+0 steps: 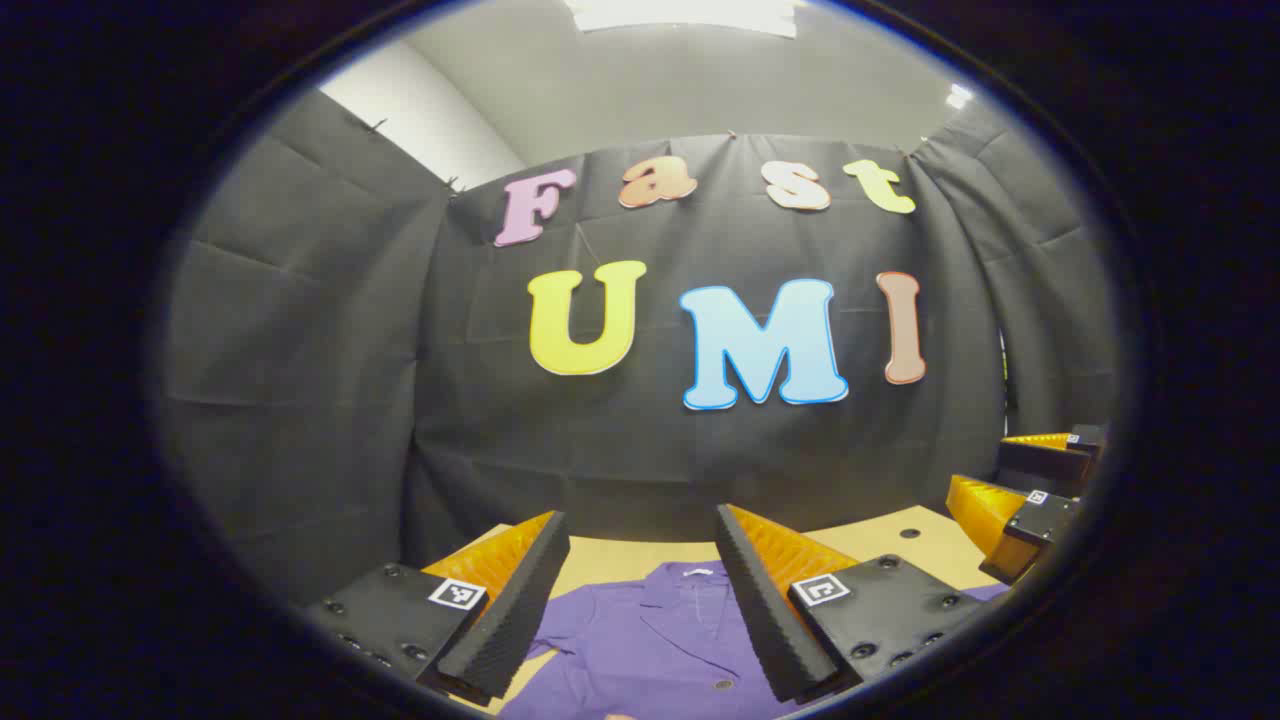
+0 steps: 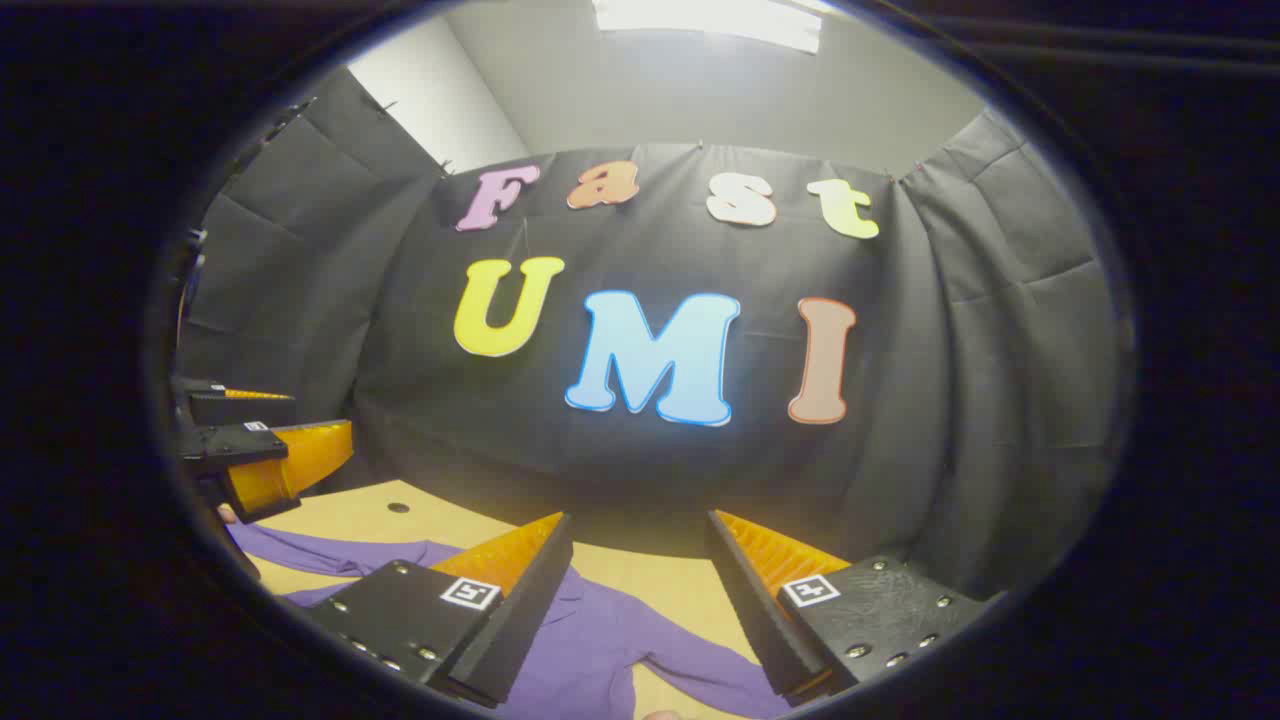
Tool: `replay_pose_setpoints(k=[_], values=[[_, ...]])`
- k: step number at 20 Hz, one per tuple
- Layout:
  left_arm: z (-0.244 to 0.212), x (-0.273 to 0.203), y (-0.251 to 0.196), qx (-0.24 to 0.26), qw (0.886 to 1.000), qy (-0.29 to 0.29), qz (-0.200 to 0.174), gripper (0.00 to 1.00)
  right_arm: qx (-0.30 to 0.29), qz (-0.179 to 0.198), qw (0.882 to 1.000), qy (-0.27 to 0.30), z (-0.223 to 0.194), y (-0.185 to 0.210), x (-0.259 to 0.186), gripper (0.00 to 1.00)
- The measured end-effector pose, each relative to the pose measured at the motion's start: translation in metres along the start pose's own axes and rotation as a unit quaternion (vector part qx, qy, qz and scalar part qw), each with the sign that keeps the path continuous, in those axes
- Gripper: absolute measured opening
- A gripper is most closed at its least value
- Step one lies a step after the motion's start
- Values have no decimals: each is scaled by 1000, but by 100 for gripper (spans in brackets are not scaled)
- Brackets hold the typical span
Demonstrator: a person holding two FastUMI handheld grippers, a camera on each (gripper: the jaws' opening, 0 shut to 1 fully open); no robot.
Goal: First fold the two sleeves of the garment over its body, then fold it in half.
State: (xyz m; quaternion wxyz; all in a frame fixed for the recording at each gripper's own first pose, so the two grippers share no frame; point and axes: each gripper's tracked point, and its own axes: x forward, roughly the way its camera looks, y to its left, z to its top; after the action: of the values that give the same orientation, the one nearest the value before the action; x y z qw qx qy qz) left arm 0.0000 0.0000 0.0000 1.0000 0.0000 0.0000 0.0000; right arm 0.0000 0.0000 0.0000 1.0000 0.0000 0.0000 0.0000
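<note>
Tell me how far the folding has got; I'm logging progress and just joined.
Nothing looks done yet: the purple garment lies spread on the wooden table, and a sleeve is stretched out to the side, not over the body. In hand: nothing; the left gripper and right gripper hang open above it. Left: both sleeve folds, then the half fold.

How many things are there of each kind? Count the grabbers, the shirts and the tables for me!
Grippers: 2, the left gripper and the right gripper, both open
Purple shirt: 1, lying on the table
Wooden table: 1
Total: 4
</note>
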Motion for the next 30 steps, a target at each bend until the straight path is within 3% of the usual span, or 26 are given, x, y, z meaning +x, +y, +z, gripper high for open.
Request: replay_pose_setpoints(k=[6,17,23,30], values=[[0,15,5,-10,1000,6,-29,94,9,-33,999,30,-22,0,12,87],[-7,27,33,-16,999,18,-24,94,6,-62,997,35,-22,-4,13,87],[-8,26,37,-12,999,17,-29,94,26,-74,995,67,-39,-9,9,87],[-18,36,45,-11,999,28,-19,94,47,-164,974,146,-93,-77,-5,88]])
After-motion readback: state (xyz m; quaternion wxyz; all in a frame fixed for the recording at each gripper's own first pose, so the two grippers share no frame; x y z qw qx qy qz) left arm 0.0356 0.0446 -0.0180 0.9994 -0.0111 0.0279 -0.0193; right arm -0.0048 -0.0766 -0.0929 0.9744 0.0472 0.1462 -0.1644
